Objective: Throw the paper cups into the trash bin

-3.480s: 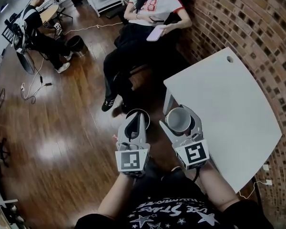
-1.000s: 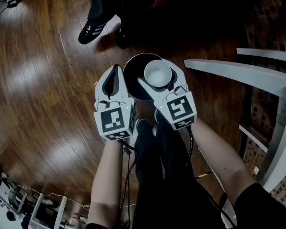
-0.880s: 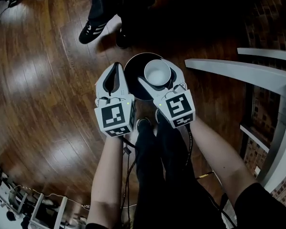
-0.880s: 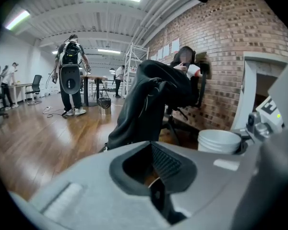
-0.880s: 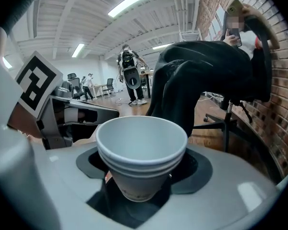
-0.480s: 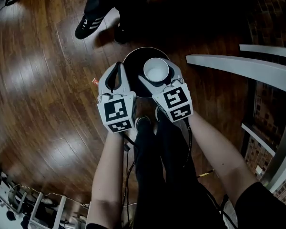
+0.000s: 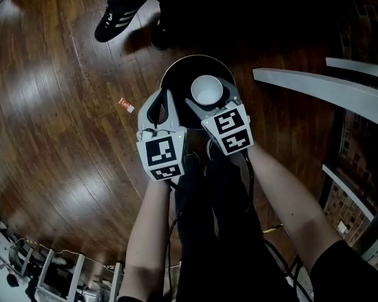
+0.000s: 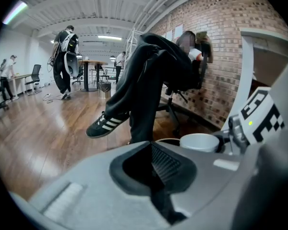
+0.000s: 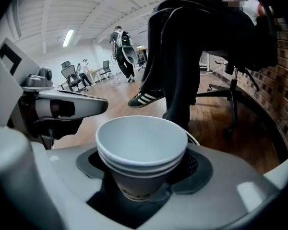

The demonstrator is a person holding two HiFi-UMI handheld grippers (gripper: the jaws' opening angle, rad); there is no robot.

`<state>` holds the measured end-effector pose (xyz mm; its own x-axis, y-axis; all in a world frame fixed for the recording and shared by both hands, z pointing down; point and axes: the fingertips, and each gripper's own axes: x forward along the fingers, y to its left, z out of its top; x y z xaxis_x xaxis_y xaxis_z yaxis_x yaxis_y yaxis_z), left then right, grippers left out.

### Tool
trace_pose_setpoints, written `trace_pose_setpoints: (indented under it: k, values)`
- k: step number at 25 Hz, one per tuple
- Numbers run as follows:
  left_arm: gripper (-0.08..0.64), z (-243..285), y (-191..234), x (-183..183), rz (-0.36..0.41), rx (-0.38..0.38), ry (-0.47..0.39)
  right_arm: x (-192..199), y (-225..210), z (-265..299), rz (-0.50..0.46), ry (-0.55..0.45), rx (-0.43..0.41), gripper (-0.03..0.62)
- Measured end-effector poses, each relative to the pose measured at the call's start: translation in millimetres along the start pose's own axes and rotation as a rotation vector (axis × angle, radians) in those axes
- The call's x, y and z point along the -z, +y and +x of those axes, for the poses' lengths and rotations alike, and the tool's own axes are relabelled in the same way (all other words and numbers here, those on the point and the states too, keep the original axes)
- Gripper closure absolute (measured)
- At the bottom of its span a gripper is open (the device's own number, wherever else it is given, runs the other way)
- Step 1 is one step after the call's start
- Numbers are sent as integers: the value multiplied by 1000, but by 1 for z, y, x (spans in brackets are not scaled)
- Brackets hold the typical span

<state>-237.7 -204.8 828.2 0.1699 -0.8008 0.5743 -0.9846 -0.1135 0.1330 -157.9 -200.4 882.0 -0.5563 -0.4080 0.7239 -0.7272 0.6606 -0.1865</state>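
A stack of white paper cups (image 7: 206,90) stands upright between the jaws of my right gripper (image 7: 210,94), which is shut on it. The cups hang over the open mouth of the round black trash bin (image 7: 178,74) on the wooden floor. In the right gripper view the nested cups (image 9: 141,145) fill the middle, pinched by the right gripper (image 9: 143,174) at their lower part. My left gripper (image 7: 158,109) is beside the bin's left rim, shut with nothing in it. In the left gripper view the left gripper (image 8: 156,176) shows shut, with the cups (image 8: 199,141) off to the right.
A seated person's legs and a black striped sneaker (image 7: 111,21) are just beyond the bin. A grey table edge (image 7: 315,87) runs at the right, before a brick wall. A small red-and-white scrap (image 7: 126,104) lies on the floor to the left. An office chair (image 9: 233,75) stands behind.
The cups have been carried from beside the white table to above the bin. Over the last second both grippers drifted slightly right and nearer me; the grip is unchanged.
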Motion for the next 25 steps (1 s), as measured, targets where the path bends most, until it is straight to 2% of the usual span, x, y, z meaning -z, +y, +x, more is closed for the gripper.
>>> trace_pose_setpoints:
  k: [5, 14, 25]
  values:
    - [555, 1, 1, 8, -13, -22, -9, 21, 1, 15, 9, 44, -24, 242]
    - [555, 1, 11, 6, -6, -33, -34, 24, 9, 32, -28, 54, -15, 242]
    - [555, -2, 17, 2, 5, -34, -53, 28, 37, 46, -66, 73, -84, 238]
